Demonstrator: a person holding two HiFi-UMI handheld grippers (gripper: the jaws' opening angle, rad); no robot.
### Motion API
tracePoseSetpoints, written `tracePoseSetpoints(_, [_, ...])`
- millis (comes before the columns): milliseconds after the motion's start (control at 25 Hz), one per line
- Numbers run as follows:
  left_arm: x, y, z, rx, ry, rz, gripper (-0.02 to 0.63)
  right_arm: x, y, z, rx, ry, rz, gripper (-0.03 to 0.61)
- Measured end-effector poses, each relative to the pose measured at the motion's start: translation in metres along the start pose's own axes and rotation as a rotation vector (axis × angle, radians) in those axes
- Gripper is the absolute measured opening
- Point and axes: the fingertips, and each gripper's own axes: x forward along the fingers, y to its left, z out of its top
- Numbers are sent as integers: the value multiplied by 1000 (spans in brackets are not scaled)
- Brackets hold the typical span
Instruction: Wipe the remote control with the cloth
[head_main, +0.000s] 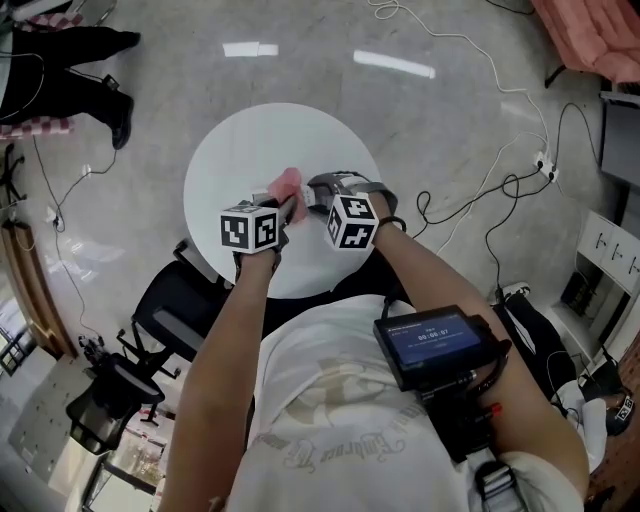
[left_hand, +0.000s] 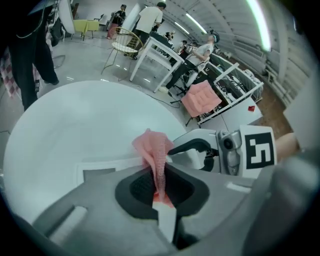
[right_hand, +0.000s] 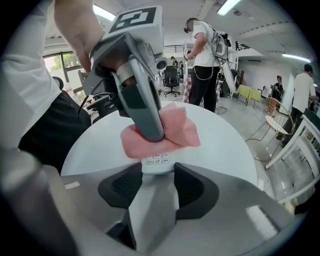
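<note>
Over the round white table (head_main: 230, 160) my left gripper (left_hand: 161, 192) is shut on a pink cloth (left_hand: 155, 150), which stands up from between its pads. My right gripper (right_hand: 157, 175) is shut on a white remote control (right_hand: 157, 161), whose small buttons show just past the jaws. In the right gripper view the cloth (right_hand: 162, 134) lies bunched over the remote's far part, and the left gripper's grey finger (right_hand: 142, 107) presses down on it. From the head view the cloth (head_main: 288, 182) sits between the two marker cubes; the remote is hidden there.
A black chair (head_main: 175, 315) stands close against the table's near left edge. Cables (head_main: 500, 180) trail across the floor to the right. Several people (right_hand: 205, 55) and other tables and chairs stand farther off in the room.
</note>
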Motion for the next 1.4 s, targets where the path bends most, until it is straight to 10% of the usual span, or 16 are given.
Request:
tracePoseSetpoints(240, [14,-46,4,34,-21,-201,17,-1,2,1,-7,1,-2,209])
tracePoseSetpoints(960, [-43,79,-47,-191,-93,107,18,-8,9,-15,-20,84,-31,209])
tracePoseSetpoints(1400, [-79,69,-73,-259,-266,50,18,-23,3,-11,-11,191,-69,255])
